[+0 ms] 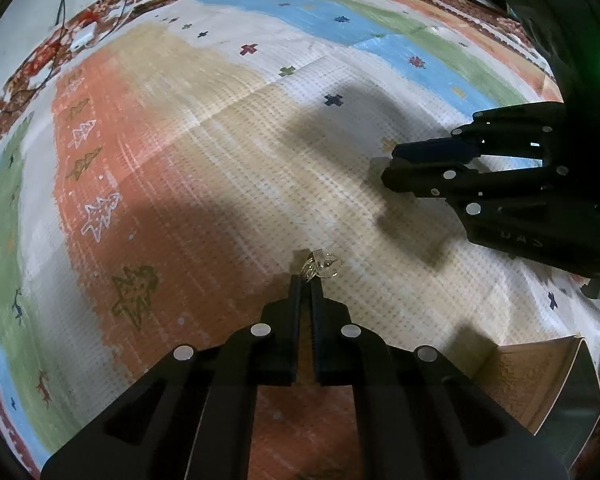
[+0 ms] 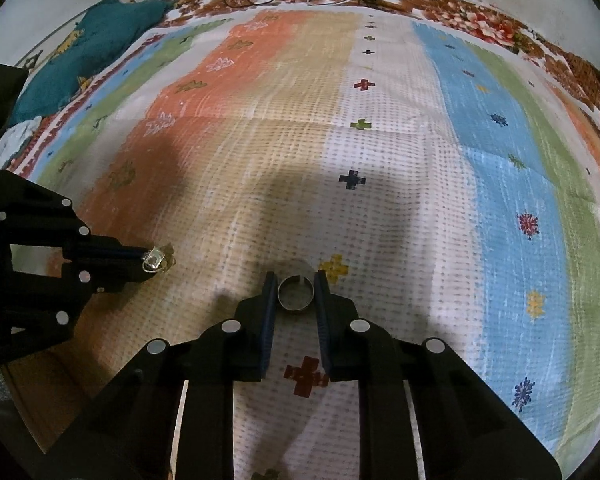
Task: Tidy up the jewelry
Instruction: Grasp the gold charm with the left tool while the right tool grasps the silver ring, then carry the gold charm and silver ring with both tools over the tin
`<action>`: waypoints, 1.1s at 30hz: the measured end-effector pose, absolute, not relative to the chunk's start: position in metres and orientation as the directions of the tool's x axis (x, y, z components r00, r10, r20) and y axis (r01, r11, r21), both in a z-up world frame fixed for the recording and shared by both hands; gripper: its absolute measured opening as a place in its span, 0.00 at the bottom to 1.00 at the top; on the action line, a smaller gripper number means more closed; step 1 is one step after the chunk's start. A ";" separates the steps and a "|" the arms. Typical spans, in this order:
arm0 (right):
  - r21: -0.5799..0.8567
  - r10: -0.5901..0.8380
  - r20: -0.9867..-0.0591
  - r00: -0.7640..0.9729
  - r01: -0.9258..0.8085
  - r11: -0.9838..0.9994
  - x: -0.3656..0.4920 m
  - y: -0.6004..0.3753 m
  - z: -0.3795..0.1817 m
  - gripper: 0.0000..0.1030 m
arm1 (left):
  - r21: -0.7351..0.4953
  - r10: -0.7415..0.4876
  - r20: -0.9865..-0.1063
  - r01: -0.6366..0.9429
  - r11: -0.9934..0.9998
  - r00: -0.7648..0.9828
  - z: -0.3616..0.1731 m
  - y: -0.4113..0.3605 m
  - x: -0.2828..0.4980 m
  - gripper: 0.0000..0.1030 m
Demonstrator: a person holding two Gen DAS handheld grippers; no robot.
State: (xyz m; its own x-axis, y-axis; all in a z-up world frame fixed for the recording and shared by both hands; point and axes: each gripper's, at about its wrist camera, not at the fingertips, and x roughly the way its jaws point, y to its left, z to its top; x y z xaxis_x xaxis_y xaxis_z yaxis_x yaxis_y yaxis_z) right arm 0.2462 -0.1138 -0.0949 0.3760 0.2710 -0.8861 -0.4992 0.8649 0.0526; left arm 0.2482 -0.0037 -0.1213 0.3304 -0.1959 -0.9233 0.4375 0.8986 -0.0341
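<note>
- The right gripper [image 2: 296, 294] pinches a plain silver open band ring [image 2: 295, 300] between its two fingers, above the colourful striped bedspread [image 2: 420, 160].
- The left gripper [image 1: 307, 276] is almost closed on a small silvery ring with a clear stone [image 1: 320, 266].
- A brown cardboard box [image 1: 540, 384] sits near; both rings are not put away yet, I think.
- Far off lies a teal pillow [image 2: 100, 48].
</note>
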 end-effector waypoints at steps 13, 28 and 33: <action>0.064 0.280 -0.885 0.372 -0.499 0.864 0.244 -0.114 -0.089 0.19 | -0.032 -0.194 -0.916 0.419 0.908 0.350 -0.111 0.001 0.238 0.02; 0.075 0.316 -0.860 0.401 -0.513 0.855 0.232 -0.110 -0.070 0.19 | -0.060 -0.207 -0.883 0.335 0.940 0.422 -0.082 0.019 0.217 0.02; 0.074 0.337 -0.844 0.419 -0.530 0.845 0.223 -0.105 -0.060 0.19 | -0.069 -0.213 -0.867 0.314 0.947 0.451 -0.072 0.023 0.209 0.02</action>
State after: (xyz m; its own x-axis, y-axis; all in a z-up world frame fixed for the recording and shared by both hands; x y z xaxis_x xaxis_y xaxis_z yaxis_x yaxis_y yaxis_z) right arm 0.2229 -0.1048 -0.0604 0.4185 0.3367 -0.8435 -0.5299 0.8448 0.0743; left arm 0.2088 0.0228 -0.0718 0.4510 -0.2130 -0.8668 0.3143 0.9468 -0.0691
